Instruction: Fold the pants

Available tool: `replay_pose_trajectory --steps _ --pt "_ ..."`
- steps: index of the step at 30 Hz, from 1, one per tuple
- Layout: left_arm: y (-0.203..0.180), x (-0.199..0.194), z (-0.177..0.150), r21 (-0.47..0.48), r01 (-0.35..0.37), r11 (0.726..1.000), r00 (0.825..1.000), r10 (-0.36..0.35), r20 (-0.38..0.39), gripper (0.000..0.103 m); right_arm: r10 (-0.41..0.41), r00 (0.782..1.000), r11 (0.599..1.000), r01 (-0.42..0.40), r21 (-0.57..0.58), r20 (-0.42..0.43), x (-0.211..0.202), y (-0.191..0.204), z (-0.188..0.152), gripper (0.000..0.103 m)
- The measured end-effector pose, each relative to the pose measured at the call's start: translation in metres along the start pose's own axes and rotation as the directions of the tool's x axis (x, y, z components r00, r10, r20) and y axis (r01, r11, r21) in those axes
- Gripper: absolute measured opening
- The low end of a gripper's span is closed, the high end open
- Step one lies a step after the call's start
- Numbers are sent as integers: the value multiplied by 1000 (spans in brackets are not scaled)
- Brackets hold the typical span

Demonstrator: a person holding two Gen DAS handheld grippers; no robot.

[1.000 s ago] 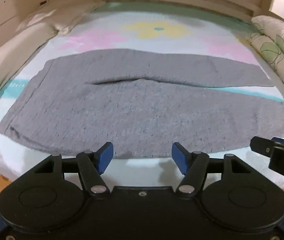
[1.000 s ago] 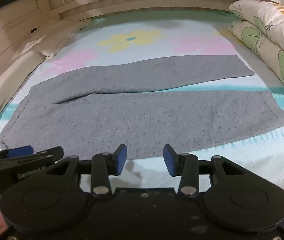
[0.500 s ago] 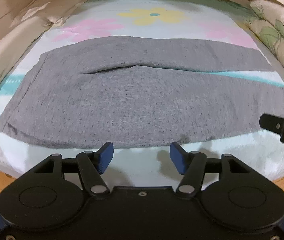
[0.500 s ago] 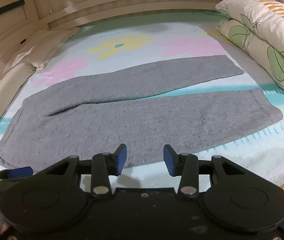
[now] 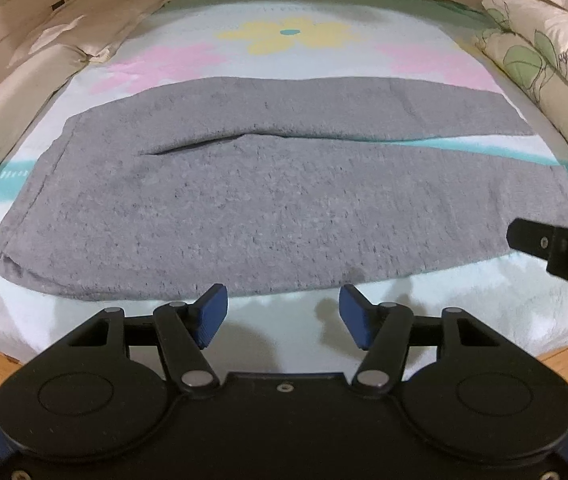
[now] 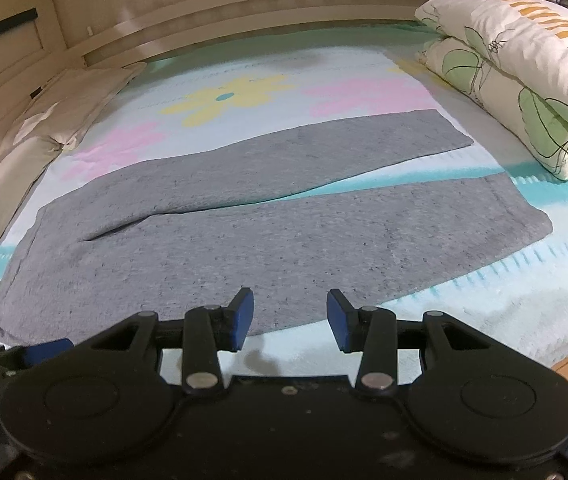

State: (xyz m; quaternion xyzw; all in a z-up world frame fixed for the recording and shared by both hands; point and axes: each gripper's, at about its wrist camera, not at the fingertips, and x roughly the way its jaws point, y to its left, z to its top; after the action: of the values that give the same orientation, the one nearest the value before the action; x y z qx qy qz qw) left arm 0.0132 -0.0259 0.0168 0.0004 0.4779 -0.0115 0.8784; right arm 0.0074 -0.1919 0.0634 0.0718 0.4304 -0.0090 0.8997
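Grey pants lie flat across the flowered bed sheet, waistband at the left, both legs running to the right with a narrow gap between them. My left gripper hangs open just short of the pants' near edge, nothing between its blue pads. The right gripper's black body pokes into the left wrist view at the right edge. In the right wrist view the same pants spread ahead, and my right gripper stands open over their near edge, holding nothing.
Beige pillows line the left side of the bed. A rolled leaf-print quilt lies along the right side. A wooden headboard closes off the far end. The bed's near edge with wooden floor shows below.
Both views have shifted slightly over the bed; the left gripper has drifted a little along the near edge of the pants. Both grippers stay open and the pants lie unmoved.
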Motion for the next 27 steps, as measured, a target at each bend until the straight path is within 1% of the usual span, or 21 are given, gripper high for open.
replay_pose_trajectory --steps 4,8,14,27 --pt "-5 0 -2 10 11 1000 1000 -11 -14 64 -2 1000 1000 2 0 -6 1 0 -1 44" --pt "-7 -1 -5 15 8 1000 1000 -8 -5 64 -3 1000 1000 3 -2 -7 2 1 0 44" --pt "-5 -1 -5 -5 10 1000 1000 -10 -11 64 -1 1000 1000 1 2 -10 3 -1 -1 44" --pt "-3 1 -5 -16 6 1000 1000 -6 -21 64 5 1000 1000 -5 -4 -21 6 -1 -1 44"
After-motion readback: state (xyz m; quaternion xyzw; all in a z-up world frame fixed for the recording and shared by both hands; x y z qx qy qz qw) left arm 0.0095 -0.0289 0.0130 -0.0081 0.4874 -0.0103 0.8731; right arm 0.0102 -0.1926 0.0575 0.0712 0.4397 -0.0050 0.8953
